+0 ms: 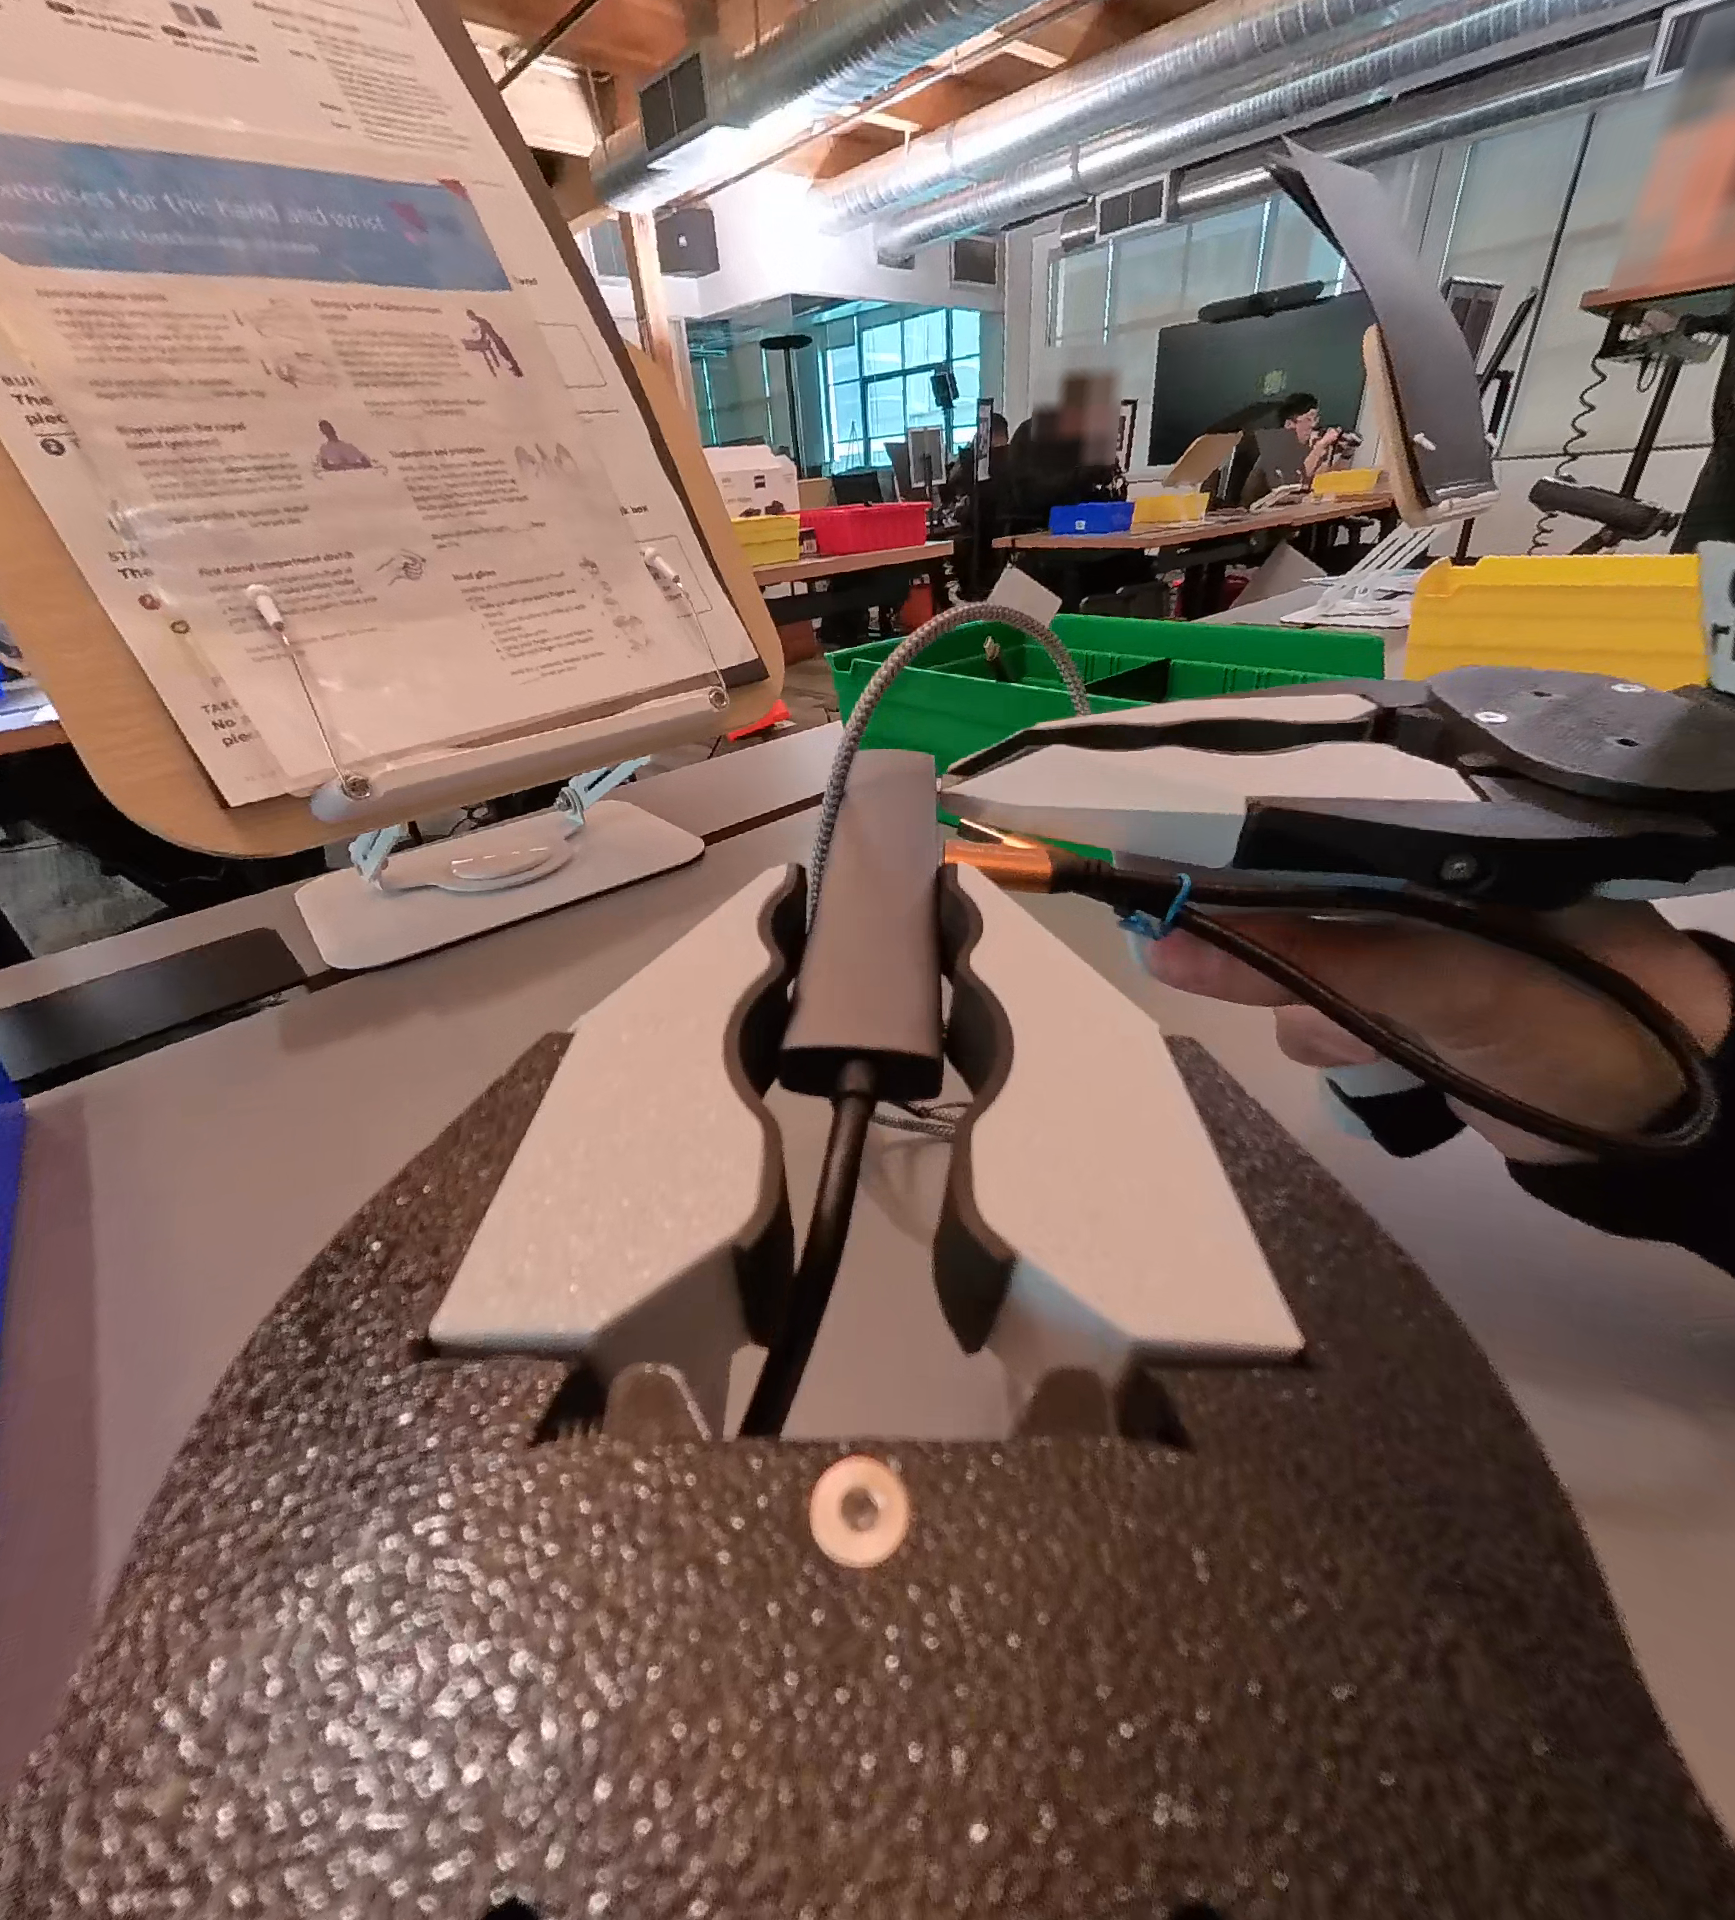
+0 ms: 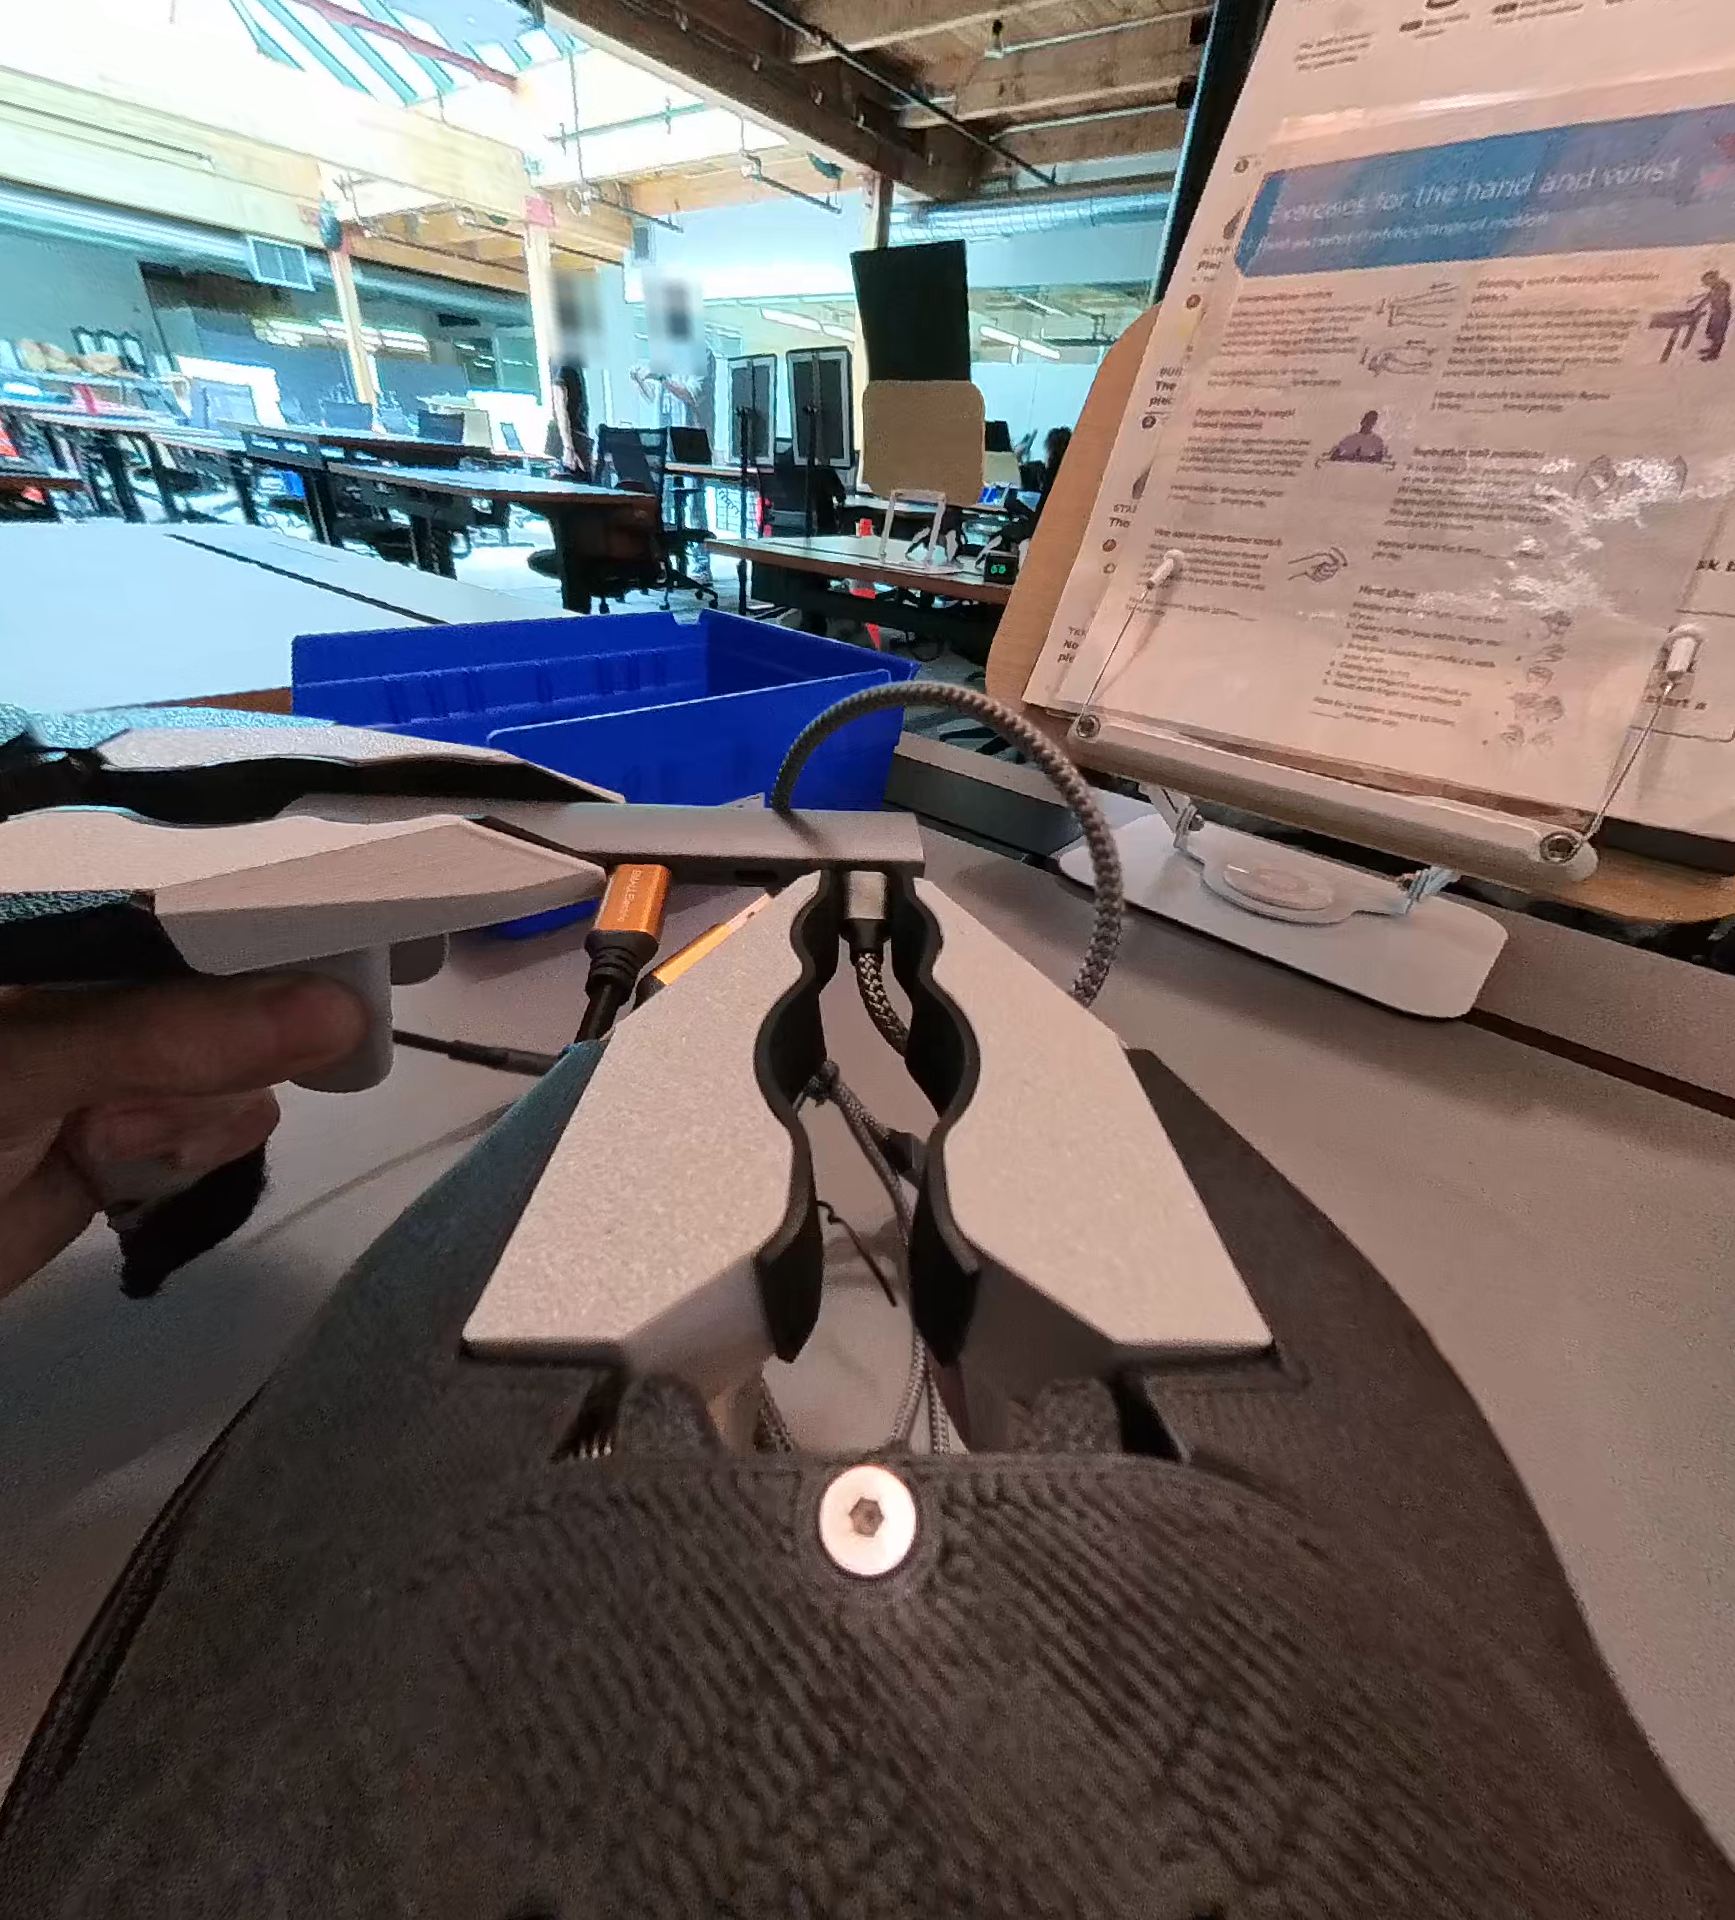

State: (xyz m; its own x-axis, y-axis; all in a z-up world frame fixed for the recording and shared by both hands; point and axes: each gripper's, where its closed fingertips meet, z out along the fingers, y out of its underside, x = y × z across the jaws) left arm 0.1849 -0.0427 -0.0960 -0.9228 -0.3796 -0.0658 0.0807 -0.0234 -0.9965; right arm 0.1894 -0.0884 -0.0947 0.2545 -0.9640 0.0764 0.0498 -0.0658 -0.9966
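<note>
Starting at the left hand-held gripper (image 1: 868,896): squeezed in tight on a slim dark-grey hub (image 1: 868,966), gripping both long sides, holding it above the grey counter (image 2: 1465,1195). Looks like brushed metal, a flat rectangular bar with squared ends. Got a smooth black cable (image 1: 827,1195) running out of the near end, back between the fingers.

Over at the right hand-held gripper (image 2: 865,889): pinching a small silver plug (image 2: 868,900) right at the tips, pushed up against the hub's long side near its far end. Can't tell how far in. Just beside it, toward the left gripper, an orange metal plug (image 2: 624,899) seated in that same side, with a black lead drooping off.

Counting: two grippers, one hub, one silver plug, one orange plug for sure (maybe a second orange bit next to it, too blurry to call). Also a grey braided cable (image 2: 1071,790) arching up from the hub's far end and curving back down, plus braided cord trailing from the silver plug back through the right fingers. Can't tell whether one cord or two.

Gripper build: pale grey flat-topped fingers, wavy black inner pads, pebbly black bodies, one silver screw each. Left hand (image 2: 94,1122) and right hand (image 1: 1445,997) wrapped underneath.

Further out: one wooden document stand (image 1: 63,582) with a glossy printed sheet (image 1: 323,468) pinned by two wire arms, on a white foot. Two blue plastic bins (image 2: 582,675) off to the left, one green bin (image 1: 1206,665) and one yellow bin (image 1: 1549,613) to the right.
</note>
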